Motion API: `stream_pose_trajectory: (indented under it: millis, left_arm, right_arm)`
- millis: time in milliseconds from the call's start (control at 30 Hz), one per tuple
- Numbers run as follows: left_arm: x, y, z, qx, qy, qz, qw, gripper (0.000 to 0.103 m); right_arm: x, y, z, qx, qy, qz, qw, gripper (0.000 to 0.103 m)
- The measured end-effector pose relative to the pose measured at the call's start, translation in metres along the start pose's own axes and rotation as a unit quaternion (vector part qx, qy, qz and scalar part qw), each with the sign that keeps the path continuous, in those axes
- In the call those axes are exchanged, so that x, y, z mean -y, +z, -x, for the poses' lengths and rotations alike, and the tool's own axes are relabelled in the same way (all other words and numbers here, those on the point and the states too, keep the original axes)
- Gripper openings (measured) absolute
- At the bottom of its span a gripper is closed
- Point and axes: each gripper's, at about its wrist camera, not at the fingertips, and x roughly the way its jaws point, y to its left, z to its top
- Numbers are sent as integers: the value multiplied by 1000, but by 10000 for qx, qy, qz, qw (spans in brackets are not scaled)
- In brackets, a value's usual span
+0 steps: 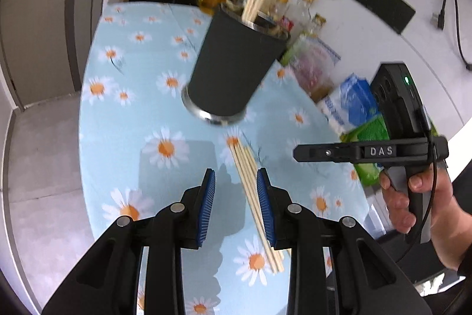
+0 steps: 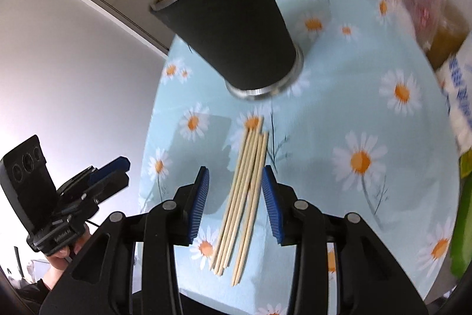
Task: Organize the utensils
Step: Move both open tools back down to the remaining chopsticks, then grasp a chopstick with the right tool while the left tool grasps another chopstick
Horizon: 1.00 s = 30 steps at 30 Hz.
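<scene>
Partly done, by my reading: some chopsticks stand in the black holder (image 1: 230, 61); a loose bundle of chopsticks (image 2: 242, 197) lies on the table (image 2: 368, 108); left gripper (image 1: 236, 205) and right gripper (image 2: 236, 202) hover, jaws released, empty.

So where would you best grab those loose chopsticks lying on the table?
Around the middle of the chopsticks, from straight above, pads on either long side. They lie flat and roughly parallel on the tablecloth, so squeezing across gathers several. The right tool already straddles them.
</scene>
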Motion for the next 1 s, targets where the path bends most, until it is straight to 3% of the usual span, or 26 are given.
stream_pose_trajectory:
  millis: [333,400,567,733,1000]
  left_arm:
    - [-13,-29,-24,-538,-197,193,9982,28]
    - [-16,-33,-25,-594,-224,261,9976,28]
    - [-23,-43,-25,-687,-293,356,9966,28]
    - [-30,-50,-24,-736,-333,428,9958,28]
    - [-36,-51,-25,-776,-360,462,9953,28]
  right_arm:
    - [10,-10,-43,-853,23,-669,9941,38]
    - [10,-7,-47,-892,-58,-689,9936,38]
    - [8,-5,-58,-1019,-329,-726,9916,19]
    - [12,-5,-64,-1050,-489,-740,9905,9]
    - [2,-3,-73,-1091,-733,-517,9900,8]
